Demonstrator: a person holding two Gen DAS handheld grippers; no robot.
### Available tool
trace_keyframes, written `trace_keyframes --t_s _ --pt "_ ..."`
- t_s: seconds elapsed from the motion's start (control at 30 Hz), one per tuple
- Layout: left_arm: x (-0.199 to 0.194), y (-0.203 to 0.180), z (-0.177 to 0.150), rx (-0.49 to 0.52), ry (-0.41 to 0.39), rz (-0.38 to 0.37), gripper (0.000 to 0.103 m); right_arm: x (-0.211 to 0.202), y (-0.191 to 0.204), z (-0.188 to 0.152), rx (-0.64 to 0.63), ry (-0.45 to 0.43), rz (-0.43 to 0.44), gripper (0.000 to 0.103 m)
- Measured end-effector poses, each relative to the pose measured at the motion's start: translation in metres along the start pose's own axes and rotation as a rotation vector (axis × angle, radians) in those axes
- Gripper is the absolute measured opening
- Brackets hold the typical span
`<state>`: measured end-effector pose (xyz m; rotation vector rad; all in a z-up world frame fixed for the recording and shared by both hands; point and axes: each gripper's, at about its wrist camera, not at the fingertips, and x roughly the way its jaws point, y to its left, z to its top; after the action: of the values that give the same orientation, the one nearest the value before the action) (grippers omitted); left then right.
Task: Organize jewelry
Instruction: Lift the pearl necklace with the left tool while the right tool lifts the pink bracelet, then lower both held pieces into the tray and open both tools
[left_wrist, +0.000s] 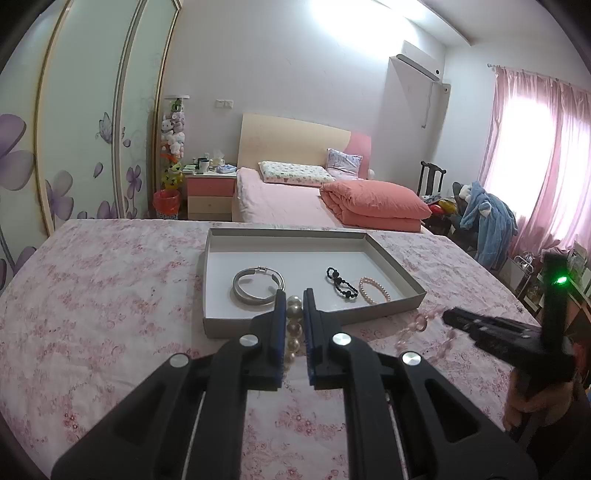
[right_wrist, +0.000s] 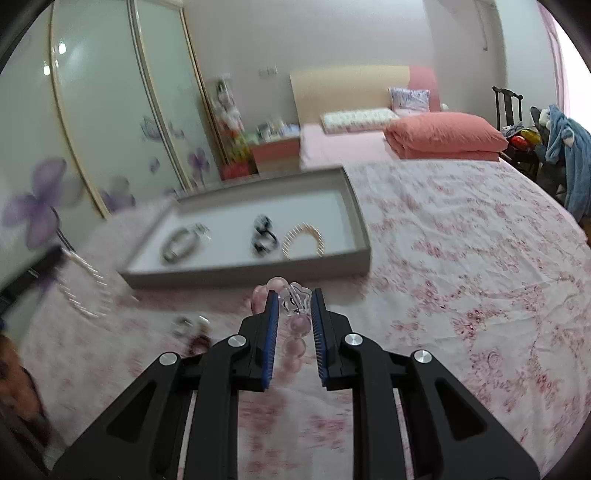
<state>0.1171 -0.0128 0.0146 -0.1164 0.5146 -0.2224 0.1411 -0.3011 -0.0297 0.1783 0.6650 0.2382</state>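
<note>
A grey box tray lies on the flowered tablecloth. It holds a silver bangle, a black bead bracelet and a pink pearl bracelet. My left gripper is shut on a large pearl bracelet just before the tray's near wall; the bracelet hangs at the left in the right wrist view. My right gripper straddles a pink translucent bead bracelet lying on the cloth, jaws narrowly apart around it.
More small jewelry lies on the cloth left of my right gripper, blurred. Behind the table are a bed, a nightstand, a wardrobe and a chair with clothes.
</note>
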Motion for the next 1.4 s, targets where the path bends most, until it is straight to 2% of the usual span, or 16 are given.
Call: trace_keyframes --t_s 0.17,0.3,0.53,0.73,1.03,1.2,1.4 --pt "0.000 0.000 -0.001 -0.008 -0.002 0.008 0.010 -0.022 0.009 0.007 0.087 -0.102 0.069 0.019" --pt "-0.001 -0.001 0.001 -0.014 -0.012 0.015 0.010 -0.033 0.016 0.015 0.117 -0.182 0.072 0.019" --pt "0.002 -0.006 0.009 -0.012 -0.034 0.025 0.010 -0.053 0.044 0.029 0.030 -0.306 0.015 0.019" --pt "0.012 -0.010 0.021 0.003 -0.053 0.051 0.010 -0.049 0.056 0.042 0.003 -0.348 -0.003 0.019" --pt "0.054 -0.006 0.047 0.010 -0.038 0.067 0.010 -0.008 0.059 0.068 -0.002 -0.330 -0.019 0.019" --pt "0.086 -0.002 0.057 0.014 -0.017 0.054 0.010 0.033 0.049 0.084 0.041 -0.268 -0.004 0.019" --pt "0.130 0.002 0.059 0.002 0.037 0.047 0.010 0.085 0.036 0.094 0.103 -0.154 0.054 0.019"
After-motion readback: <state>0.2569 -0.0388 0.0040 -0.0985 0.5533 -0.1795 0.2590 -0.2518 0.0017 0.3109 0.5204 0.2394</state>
